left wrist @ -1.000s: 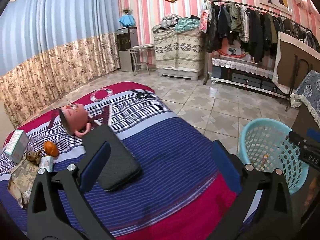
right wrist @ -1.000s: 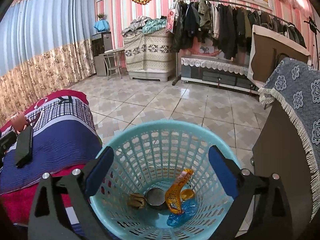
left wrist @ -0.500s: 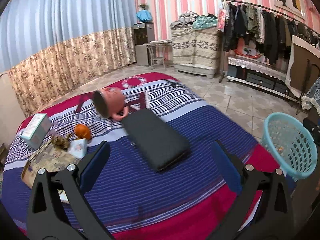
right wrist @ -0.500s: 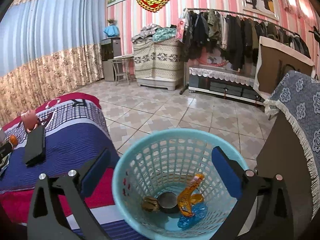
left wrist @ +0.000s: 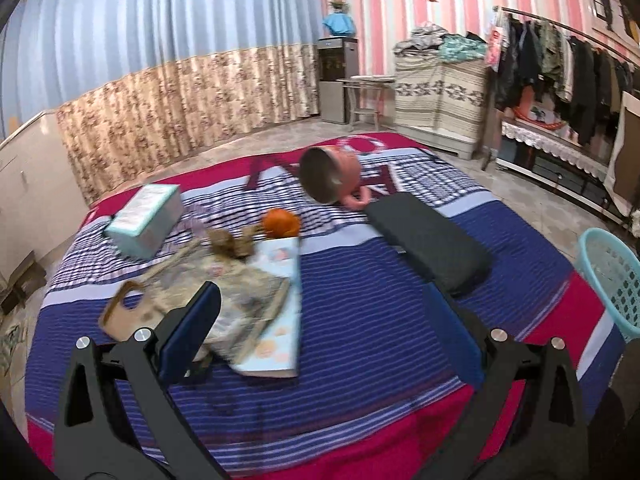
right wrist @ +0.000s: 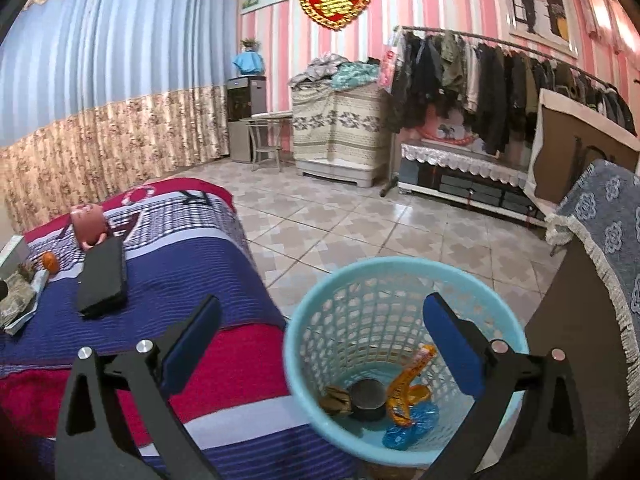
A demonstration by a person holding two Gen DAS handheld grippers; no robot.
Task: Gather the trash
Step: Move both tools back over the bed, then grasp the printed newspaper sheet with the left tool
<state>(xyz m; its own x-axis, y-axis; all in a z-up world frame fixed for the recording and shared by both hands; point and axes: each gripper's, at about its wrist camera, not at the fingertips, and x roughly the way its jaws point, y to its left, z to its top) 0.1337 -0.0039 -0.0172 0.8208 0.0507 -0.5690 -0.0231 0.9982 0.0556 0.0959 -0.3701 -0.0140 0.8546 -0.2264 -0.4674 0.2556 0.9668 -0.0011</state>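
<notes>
A light blue trash basket [right wrist: 352,292] stands on the floor beside the bed and also shows in the left wrist view [left wrist: 612,280]. It holds an orange wrapper [right wrist: 408,384], a blue wrapper [right wrist: 408,428], a dark round lid [right wrist: 366,398] and a brown scrap [right wrist: 336,398]. My right gripper [right wrist: 320,344] is open and empty above the basket's near rim. My left gripper [left wrist: 320,332] is open and empty over the bed. On the bed lie an orange peel [left wrist: 280,222], brown crumpled scraps [left wrist: 232,242] and a crumpled paper bag [left wrist: 224,300].
The bed with a striped blue and red cover [left wrist: 360,320] also carries a pink mug on its side [left wrist: 332,176], a black case [left wrist: 428,240], a teal box [left wrist: 146,220] and a booklet [left wrist: 280,312]. A dark cabinet with a blue fringed cloth [right wrist: 600,240] stands right of the basket.
My left gripper has swung left, away from the basket and over the bed's clutter. My right gripper has drawn back and left from the basket. Both stay open.
</notes>
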